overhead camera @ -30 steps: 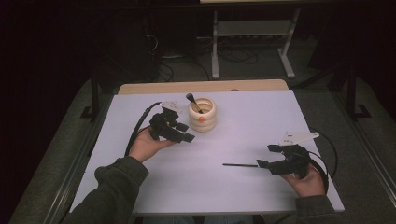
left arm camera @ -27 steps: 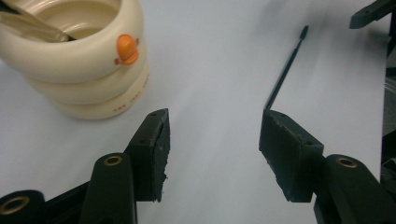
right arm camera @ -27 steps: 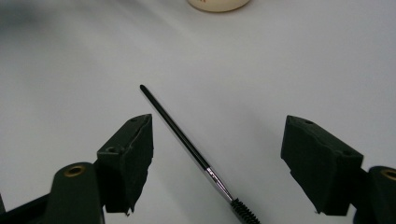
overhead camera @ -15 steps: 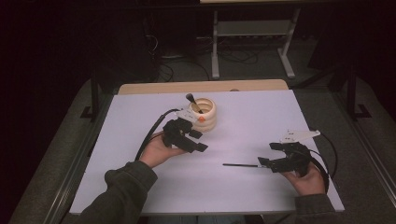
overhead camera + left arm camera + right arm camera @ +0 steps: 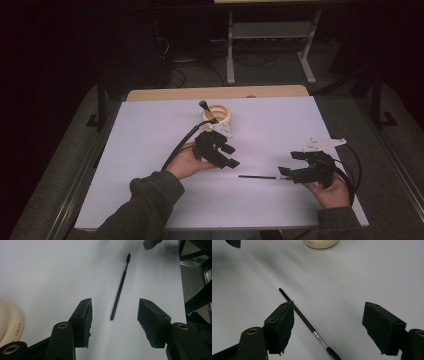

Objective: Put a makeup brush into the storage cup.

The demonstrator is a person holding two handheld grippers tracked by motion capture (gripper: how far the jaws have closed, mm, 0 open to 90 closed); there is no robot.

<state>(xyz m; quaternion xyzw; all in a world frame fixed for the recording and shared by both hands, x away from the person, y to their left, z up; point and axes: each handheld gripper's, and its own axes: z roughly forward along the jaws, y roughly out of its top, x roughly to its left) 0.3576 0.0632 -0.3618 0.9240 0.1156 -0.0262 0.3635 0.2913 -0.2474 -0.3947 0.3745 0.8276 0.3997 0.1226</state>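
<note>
A thin black wand (image 5: 257, 176) with a small bristle head lies flat on the white table (image 5: 150, 150). My right gripper (image 5: 290, 164) rests at its bristle end, open. In the right gripper view the wand (image 5: 304, 318) runs between the open jaws of my right gripper (image 5: 329, 315), close to the left pad (image 5: 283, 322), untouched. My left gripper (image 5: 231, 156) hovers just left of the wand's plain end. Its jaws have just been closing a little but stand open with nothing gripped. In the left gripper view my left gripper (image 5: 115, 315) points along the wand (image 5: 120, 290).
A cream cup (image 5: 218, 118) with a black brush (image 5: 205, 107) standing in it sits behind my left gripper, mid-table. It shows as a cup edge (image 5: 10, 320) and a cup base (image 5: 320, 243) in the gripper views. A metal frame (image 5: 270, 35) stands on the dark floor beyond.
My left hand has moved right and toward the near edge, from beside the cup to close by the wand's plain end. The right hand and the wand have stayed put.
</note>
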